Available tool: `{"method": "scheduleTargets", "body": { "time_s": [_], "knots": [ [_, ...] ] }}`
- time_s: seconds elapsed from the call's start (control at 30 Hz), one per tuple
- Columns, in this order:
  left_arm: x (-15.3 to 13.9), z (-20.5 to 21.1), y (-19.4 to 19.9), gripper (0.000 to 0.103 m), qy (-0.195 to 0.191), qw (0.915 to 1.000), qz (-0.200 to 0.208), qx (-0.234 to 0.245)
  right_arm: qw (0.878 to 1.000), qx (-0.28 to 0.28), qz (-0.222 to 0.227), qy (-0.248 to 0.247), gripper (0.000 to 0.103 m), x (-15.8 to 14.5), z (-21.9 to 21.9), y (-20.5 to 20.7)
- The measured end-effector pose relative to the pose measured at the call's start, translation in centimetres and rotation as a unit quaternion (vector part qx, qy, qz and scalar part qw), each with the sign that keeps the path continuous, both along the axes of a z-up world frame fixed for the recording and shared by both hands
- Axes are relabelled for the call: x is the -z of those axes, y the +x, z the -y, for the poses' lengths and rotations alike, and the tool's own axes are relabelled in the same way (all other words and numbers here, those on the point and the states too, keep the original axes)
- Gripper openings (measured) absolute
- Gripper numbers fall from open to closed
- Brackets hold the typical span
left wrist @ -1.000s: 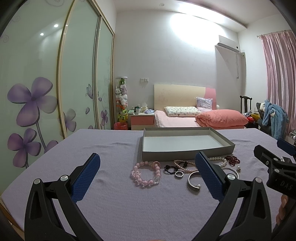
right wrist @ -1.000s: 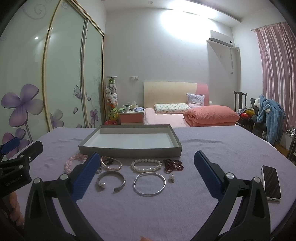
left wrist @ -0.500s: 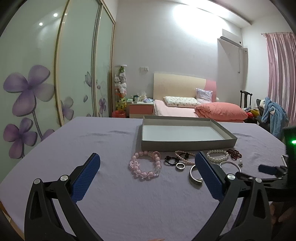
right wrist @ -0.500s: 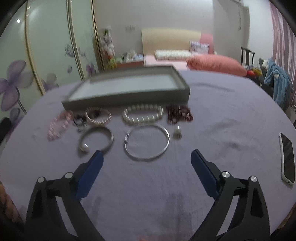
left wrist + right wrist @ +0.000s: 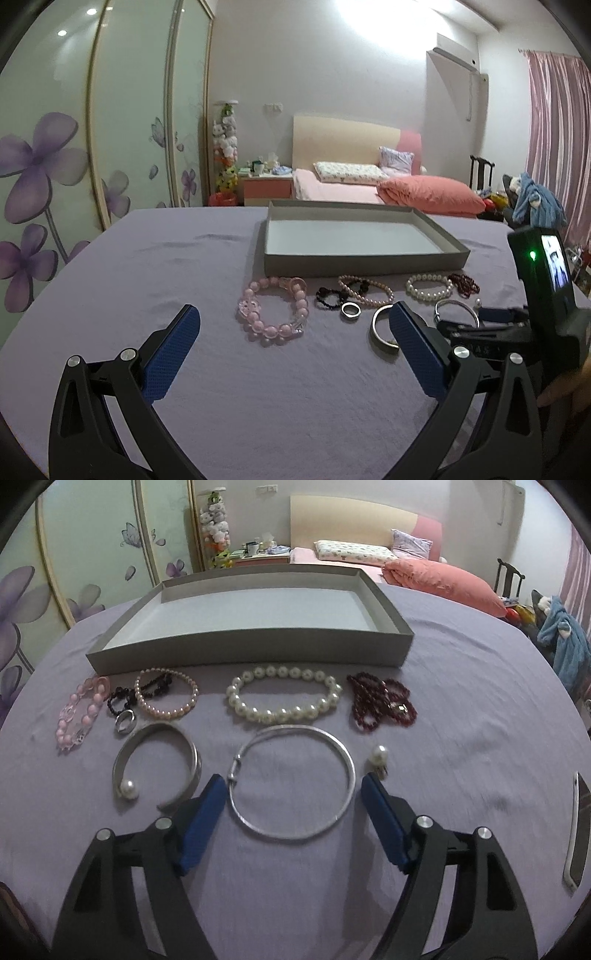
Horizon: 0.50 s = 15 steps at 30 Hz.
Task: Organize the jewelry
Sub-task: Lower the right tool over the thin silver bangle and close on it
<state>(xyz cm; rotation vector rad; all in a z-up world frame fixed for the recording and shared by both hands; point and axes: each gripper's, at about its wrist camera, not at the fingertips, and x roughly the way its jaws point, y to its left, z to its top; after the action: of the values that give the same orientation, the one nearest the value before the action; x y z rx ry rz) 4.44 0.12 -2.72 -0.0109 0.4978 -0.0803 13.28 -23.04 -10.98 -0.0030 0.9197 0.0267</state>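
Right gripper (image 5: 291, 797) is low over the lavender-covered tabletop (image 5: 461, 701), jaws spread wide, the thin silver bangle (image 5: 291, 781) lying flat between the two blue pads and nothing pinched. Just off the right pad sits a small pearl earring (image 5: 379, 757); off the left pad lies the open silver cuff with a pearl tip (image 5: 157, 766).

Farther back, a row of pieces runs along the front wall of the shallow grey tray (image 5: 251, 653): a pink bead bracelet (image 5: 79, 716) at the left, a black bead bracelet (image 5: 142, 692) overlapping a small pink pearl bracelet (image 5: 166, 696), a silver ring (image 5: 125, 720) just in front of them, then a white pearl bracelet (image 5: 284, 696) and a dark red bead strand (image 5: 380, 703). The tray holds no jewelry.

Left gripper (image 5: 293, 332) hangs above bare cloth, jaws wide apart, gripping nothing, with the pink bead bracelet ahead of it. At the right edge of the tabletop lies a phone (image 5: 576, 830).
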Motion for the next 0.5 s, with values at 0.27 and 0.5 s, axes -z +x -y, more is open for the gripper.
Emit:
{"method": "scheduleTargets", "body": {
  "time_s": [0.27, 0.5],
  "knots": [
    [0.8, 1.9, 2.2, 0.101, 0.009, 0.9979, -0.052, 0.038, 1.000, -0.030, 0.002, 0.001, 0.071, -0.3, 0.6, 0.5],
    [2.3, 6.0, 4.7, 0.101, 0.030, 0.9881, -0.113, 0.100, 0.999, -0.041, 0.004, 0.009, 0.071, -0.4, 2.9, -2.1]
  ]
}}
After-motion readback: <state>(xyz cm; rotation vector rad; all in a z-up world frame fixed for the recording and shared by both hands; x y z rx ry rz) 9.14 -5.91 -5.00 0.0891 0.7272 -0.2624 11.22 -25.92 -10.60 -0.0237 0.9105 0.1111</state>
